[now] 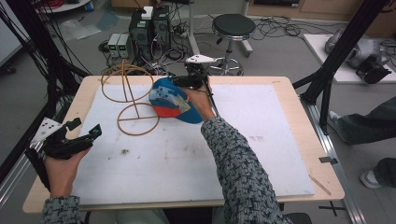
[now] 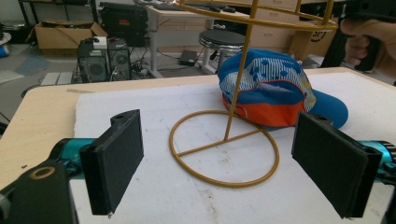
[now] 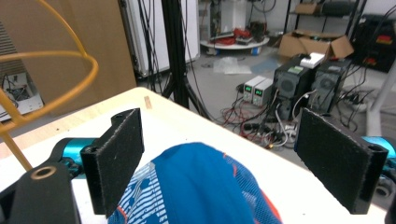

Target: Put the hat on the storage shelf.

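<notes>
Over on our left, the left gripper [image 1: 84,132] hovers low at the surface [image 1: 280,140] edge with its jaws spread wide and nothing in them. Out ahead between those jaws we see the yellow wire hat stand [image 2: 225,144], and the blue and orange cap [image 2: 275,91] lies just past its ring base. Our right gripper [image 3: 219,163] has its jaws wide apart too, straddling the cap's crown without touching it.

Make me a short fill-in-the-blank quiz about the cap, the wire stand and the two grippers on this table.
1. The cap lies on the white ____.
2. The wire stand is coloured ____.
3. The right gripper hovers, jaws ____, over the cap.
4. The left gripper holds ____.

Missing words: board; yellow; open; nothing
</notes>
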Motion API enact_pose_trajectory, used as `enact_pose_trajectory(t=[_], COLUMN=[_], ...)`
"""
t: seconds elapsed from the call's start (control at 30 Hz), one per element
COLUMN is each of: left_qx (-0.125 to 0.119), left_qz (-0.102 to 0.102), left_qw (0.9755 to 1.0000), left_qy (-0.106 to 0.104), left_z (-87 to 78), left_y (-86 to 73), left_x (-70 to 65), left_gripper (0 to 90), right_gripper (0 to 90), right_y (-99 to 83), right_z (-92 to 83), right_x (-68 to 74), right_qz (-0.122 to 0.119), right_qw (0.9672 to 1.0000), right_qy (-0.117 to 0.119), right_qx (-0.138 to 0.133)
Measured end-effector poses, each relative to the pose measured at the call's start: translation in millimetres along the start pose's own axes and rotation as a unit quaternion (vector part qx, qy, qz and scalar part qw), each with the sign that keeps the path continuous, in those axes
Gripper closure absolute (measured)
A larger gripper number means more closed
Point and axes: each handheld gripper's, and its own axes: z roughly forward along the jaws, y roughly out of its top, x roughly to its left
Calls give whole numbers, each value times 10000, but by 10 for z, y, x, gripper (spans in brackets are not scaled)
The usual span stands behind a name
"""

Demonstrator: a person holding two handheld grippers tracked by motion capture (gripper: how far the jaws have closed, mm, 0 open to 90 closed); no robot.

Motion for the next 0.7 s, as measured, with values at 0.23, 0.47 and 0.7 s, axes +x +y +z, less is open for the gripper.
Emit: enact_pose_trajectory(t=[0.23,0.47,0.7], left_qx=[-12,1,-15], left_qz=[-66,-87,-106], left_qw=[9999,9999,9999], left_qy=[85,78,87], left_z=[-19,-24,-25], left_y=[-8,-13,-14], left_x=[38,51,58], left_gripper=[172,175,175], right_gripper=[156,176,195], right_y=[-161,-246,-338], right_z=[159,233,308], right_x=[10,7,-7], right_qz=[-46,-94,-139], right_qw=[9993,9980,9950], right_qy=[-9,14,-15], right_qx=[370,625,989])
